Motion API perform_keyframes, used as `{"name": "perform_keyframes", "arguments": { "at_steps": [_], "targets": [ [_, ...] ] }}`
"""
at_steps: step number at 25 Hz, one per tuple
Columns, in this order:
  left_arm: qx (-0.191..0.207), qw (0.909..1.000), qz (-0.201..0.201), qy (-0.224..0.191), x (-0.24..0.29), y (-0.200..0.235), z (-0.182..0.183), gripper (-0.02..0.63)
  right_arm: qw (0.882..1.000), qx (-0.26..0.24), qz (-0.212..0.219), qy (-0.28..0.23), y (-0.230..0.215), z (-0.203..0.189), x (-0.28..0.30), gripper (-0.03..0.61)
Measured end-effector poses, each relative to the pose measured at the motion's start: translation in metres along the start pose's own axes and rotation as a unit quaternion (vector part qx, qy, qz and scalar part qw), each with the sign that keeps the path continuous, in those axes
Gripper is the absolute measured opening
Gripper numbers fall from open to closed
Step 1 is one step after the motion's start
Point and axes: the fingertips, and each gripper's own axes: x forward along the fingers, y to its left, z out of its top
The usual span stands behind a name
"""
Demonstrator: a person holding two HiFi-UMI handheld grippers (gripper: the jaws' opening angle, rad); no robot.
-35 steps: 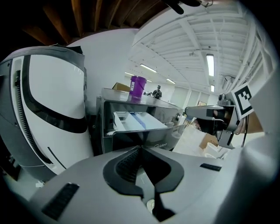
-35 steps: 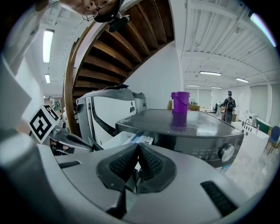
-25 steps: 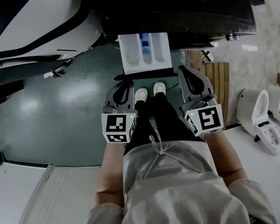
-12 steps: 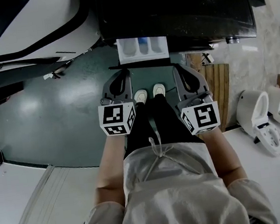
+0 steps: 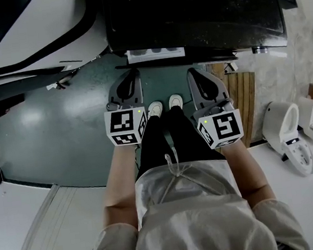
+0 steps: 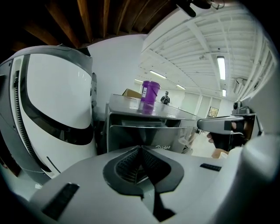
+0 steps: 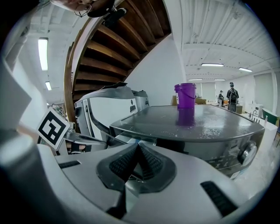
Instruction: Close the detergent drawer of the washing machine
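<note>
The detergent drawer point(image 5: 155, 53) has slid almost fully into the washing machine point(image 5: 193, 9); we now see only a thin strip of its front sticking out. Our left gripper point(image 5: 133, 72) and right gripper point(image 5: 191, 72) have followed it forward, closer to the machine.

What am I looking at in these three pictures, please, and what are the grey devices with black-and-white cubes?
No robot here: a person holds a grey two-jaw left gripper and a matching right gripper, one per hand; the marker cubes belong to them. One picture comes from a head camera looking down; the other two come from cameras riding on each gripper. Ahead stands a dark washing machine whose white detergent drawer sticks out only slightly. A purple plastic cup stands on top. Both grippers have jaws together and hold nothing.
</note>
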Motion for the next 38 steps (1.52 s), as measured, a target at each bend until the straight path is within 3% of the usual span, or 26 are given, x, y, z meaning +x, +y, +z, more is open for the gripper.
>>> {"name": "perform_keyframes", "arguments": {
  "at_steps": [15, 21, 28, 34, 38],
  "targets": [
    [-0.024, 0.9994, 0.008, -0.022, 0.03, 0.015, 0.023, 0.018, 1.0, 0.015, -0.01, 0.002, -0.024, 0.009, 0.021, 0.005],
    [-0.007, 0.9998, 0.014, -0.013, 0.03, 0.017, 0.023, 0.017, 1.0, 0.016, -0.009, 0.004, -0.027, 0.008, 0.023, 0.005],
    [-0.056, 0.9981, 0.02, -0.014, 0.036, 0.019, 0.025, 0.017, 1.0, 0.01, -0.012, 0.001, -0.029, 0.012, 0.024, 0.006],
    [-0.051, 0.9986, -0.011, -0.01, 0.036, 0.015, 0.02, 0.017, 1.0, 0.008, -0.019, 0.0, -0.027, 0.012, 0.018, 0.005],
    [-0.025, 0.9991, -0.033, 0.005, 0.022, 0.004, 0.016, 0.017, 1.0, 0.011, -0.02, -0.002, -0.023, 0.019, 0.006, 0.006]
  ]
}}
